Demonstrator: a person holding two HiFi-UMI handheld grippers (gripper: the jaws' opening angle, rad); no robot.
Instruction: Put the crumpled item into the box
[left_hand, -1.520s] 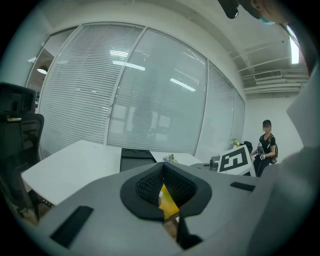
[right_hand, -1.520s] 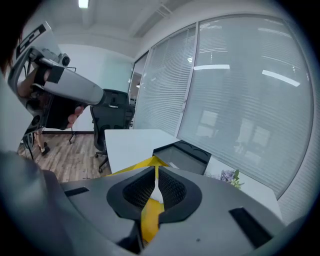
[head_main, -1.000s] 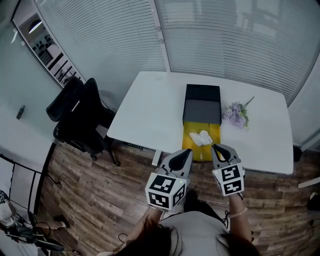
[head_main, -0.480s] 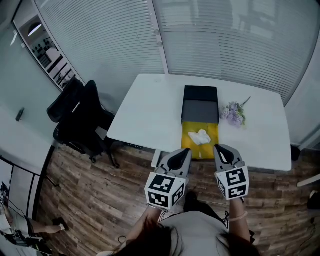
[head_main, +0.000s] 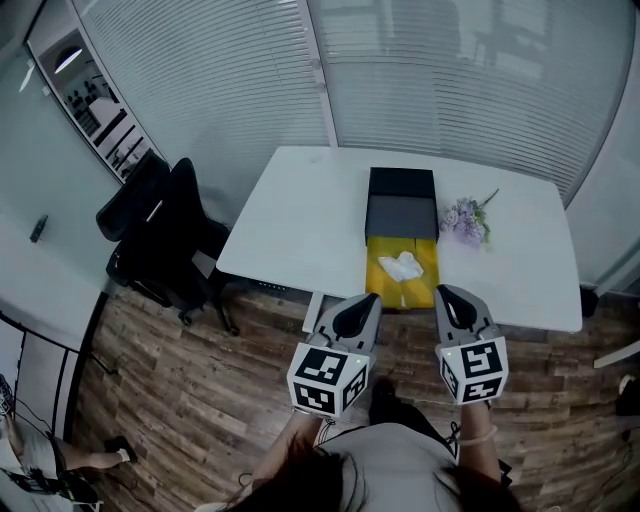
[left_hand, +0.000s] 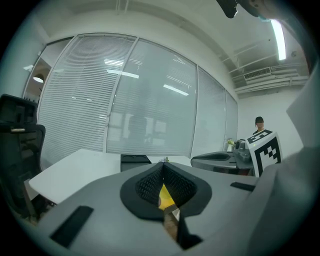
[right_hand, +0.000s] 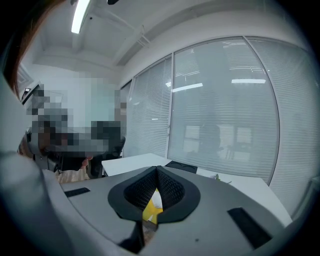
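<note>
The crumpled item (head_main: 403, 266) lies on a yellow sheet (head_main: 420, 293) just before the black box (head_main: 401, 204) on the desk (head_main: 300, 220). The left gripper (head_main: 364, 301) and right gripper (head_main: 451, 294) hover nearby, jaws together, holding nothing.

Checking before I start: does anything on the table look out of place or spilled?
Only the white crumpled item, lying on the yellow panel in front of the black box, not inside. A flower sprig lies beside the box. Nothing spilled.

We find no text, label, brand, number or sign that we can read in any of these views
</note>
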